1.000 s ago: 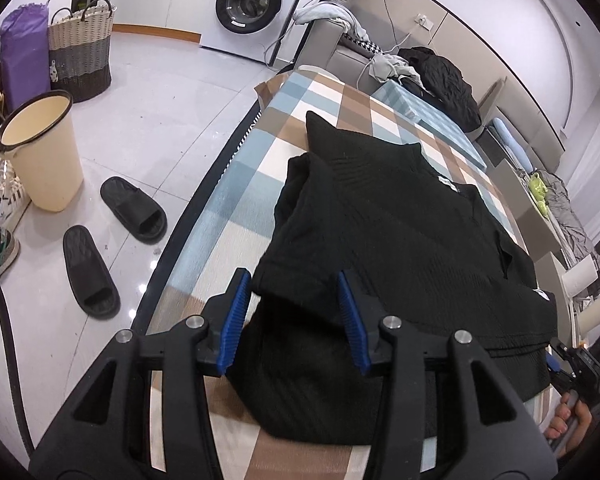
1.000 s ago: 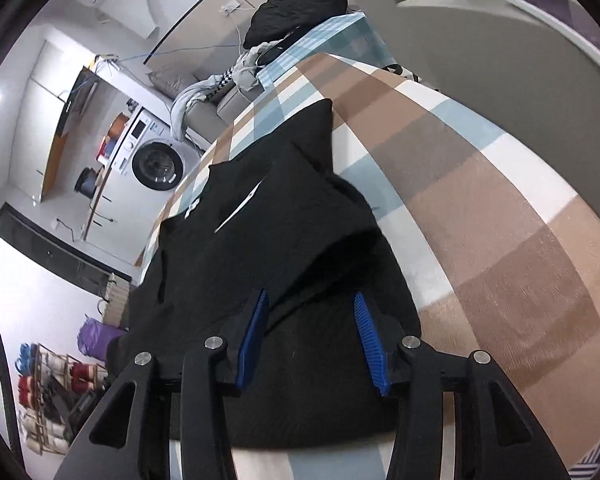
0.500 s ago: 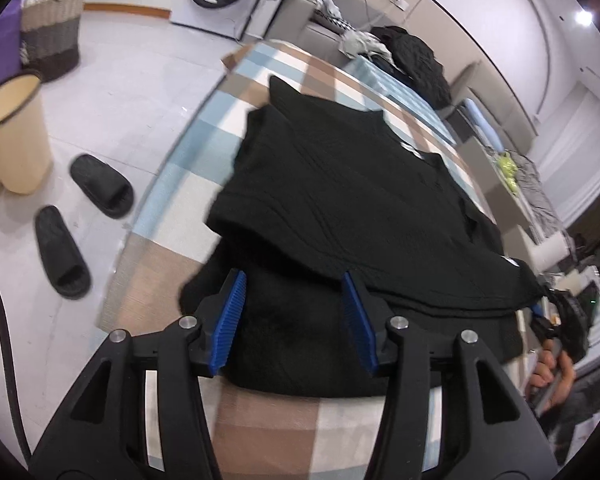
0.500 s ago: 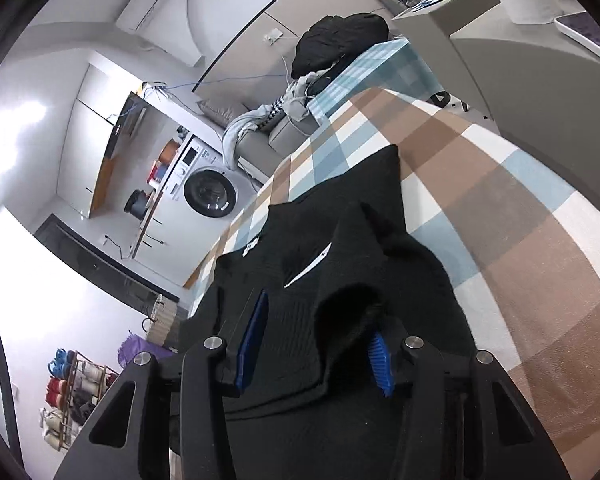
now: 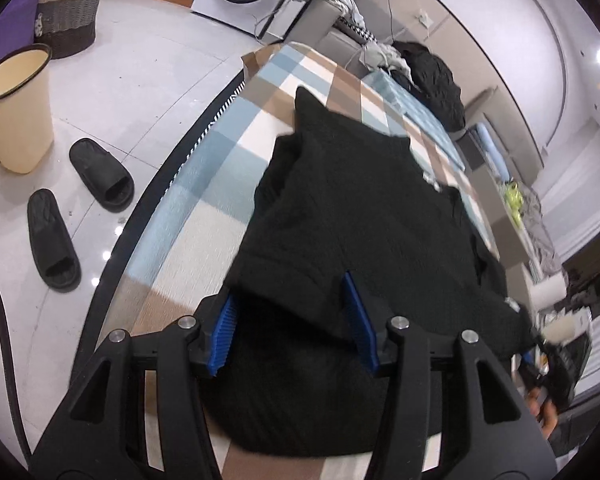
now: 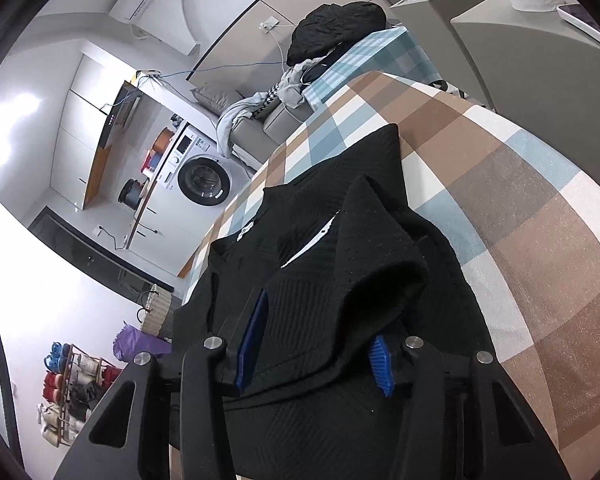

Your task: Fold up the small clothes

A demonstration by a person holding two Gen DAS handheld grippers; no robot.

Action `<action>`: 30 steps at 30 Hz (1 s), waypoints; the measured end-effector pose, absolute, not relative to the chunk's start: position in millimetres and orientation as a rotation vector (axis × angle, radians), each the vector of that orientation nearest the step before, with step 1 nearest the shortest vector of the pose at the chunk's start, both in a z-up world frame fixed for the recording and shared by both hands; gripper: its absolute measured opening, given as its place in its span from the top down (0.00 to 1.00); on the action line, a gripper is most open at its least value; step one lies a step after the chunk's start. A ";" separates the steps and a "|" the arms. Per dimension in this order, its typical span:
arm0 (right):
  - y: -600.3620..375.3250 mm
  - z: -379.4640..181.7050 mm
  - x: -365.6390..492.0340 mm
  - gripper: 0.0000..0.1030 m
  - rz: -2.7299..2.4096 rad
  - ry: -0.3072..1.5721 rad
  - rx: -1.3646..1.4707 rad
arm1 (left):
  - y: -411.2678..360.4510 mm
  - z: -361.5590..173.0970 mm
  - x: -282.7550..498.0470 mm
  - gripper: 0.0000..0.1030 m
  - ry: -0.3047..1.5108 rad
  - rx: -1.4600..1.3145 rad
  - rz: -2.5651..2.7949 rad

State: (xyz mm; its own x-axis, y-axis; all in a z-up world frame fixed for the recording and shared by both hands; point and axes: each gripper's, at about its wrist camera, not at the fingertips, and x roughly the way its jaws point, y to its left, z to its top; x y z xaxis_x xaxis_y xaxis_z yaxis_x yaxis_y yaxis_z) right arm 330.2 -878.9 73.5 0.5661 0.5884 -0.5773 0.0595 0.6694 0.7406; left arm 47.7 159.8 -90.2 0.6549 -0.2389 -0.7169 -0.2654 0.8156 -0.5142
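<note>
A black knit garment point(image 5: 360, 208) lies partly folded on a table under a brown, blue and white checked cloth point(image 5: 204, 200). My left gripper point(image 5: 290, 292) is at its near left corner. Its jaws stand apart, and a folded edge of the fabric lies across the gap and over the blue pads point(image 5: 220, 332). At the garment's point(image 6: 320, 240) other near corner, my right gripper point(image 6: 320, 320) also has its jaws apart. A raised fold of fabric stands between its pads point(image 6: 252, 340) and hides the right fingertip. No pinch on the cloth shows in either view.
On the floor to the left are two black slippers point(image 5: 104, 176), a beige bin point(image 5: 16, 108) and a woven basket point(image 5: 72, 4). A washing machine point(image 6: 204, 178) and a sofa with piled clothes point(image 5: 432, 80) stand beyond the table. A hand point(image 5: 540, 408) shows at the right edge.
Both grippers have pushed into the garment's near edge. The fabric, which lay ahead of the fingertips, now sits between both pairs of pads, and a fold has risen at the right one.
</note>
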 end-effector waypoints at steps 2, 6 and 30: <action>-879.8 73.9 329.1 0.53 0.349 0.930 0.798 | 157.6 -82.7 52.0 0.54 0.846 -0.628 -0.001; -881.2 75.9 329.8 0.53 0.345 0.925 0.800 | 147.2 -61.7 55.5 0.54 0.771 -0.574 -0.053; -875.5 69.2 338.8 0.53 0.328 0.950 0.810 | 136.5 -43.6 81.4 0.60 0.798 -0.522 -0.059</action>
